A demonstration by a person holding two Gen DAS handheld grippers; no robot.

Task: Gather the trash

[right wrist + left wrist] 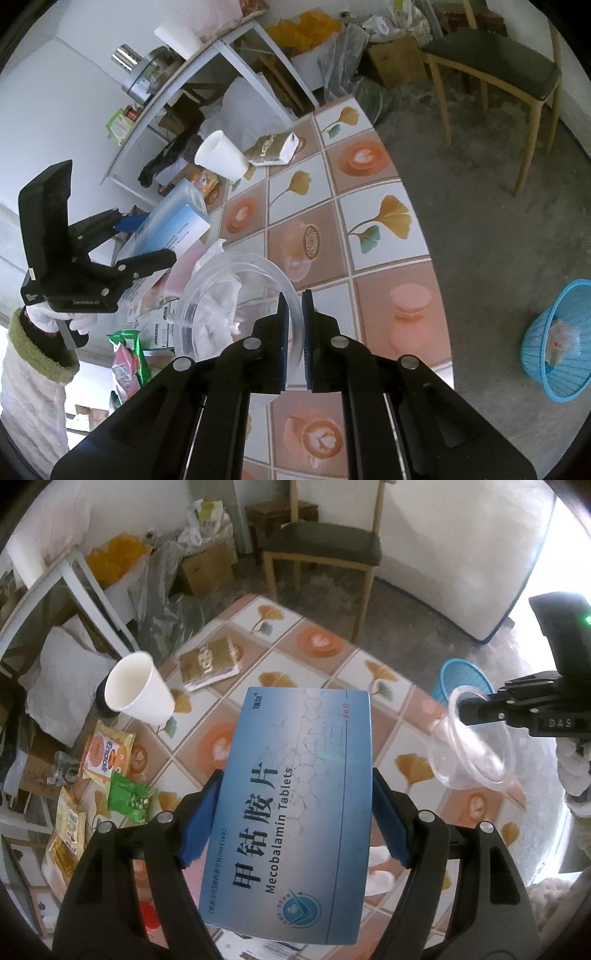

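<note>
A blue tablet box [291, 812] printed "Mecobalamin Tablets" is lifted above the tiled table [280, 627], and my left gripper [295, 775] is shut on it, blue pads pressing its long sides. The right wrist view shows the same box [173, 225] in the left gripper [155, 240]. My right gripper [295, 295] is shut on the rim of a clear plastic cup [236, 295] with crumpled white tissue [218, 314] inside. In the left wrist view the clear cup [476, 760] hangs tilted from the right gripper [461, 709] at the right.
A blue basket [561, 332] stands on the floor right of the table, also seen as the basket [458, 679]. On the table lie a tipped white paper cup [136, 690], a gold packet [210, 661] and snack wrappers [107, 753]. A chair [321, 550] stands beyond.
</note>
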